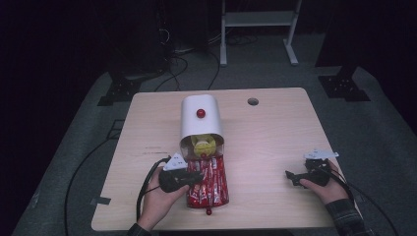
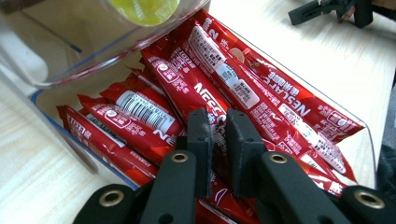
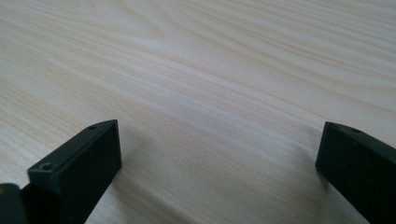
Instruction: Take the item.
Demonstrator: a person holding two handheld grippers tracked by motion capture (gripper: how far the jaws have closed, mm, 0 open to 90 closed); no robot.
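The left hand-held gripper (image 2: 218,140) is clenched on a red sachet (image 2: 205,100) in the clear tray (image 2: 369,140) at the worktop's (image 1: 275,147) 6 o'clock edge; the sachet's long axis runs 12-to-6. The right hand-held gripper (image 1: 291,175), released, rests well apart at 3 o'clock

High view overhead facing table (image 1: 265,142), 2 gripper views close, table shared

The left gripper (image 2: 219,140) hides part of the red sachet (image 2: 205,100) pinched between its jaws. The clear tray (image 2: 369,140) is cut off at the bottom edge of the left gripper view. The yellow object (image 1: 202,146) under the white cover (image 1: 199,120) is too small to identify.
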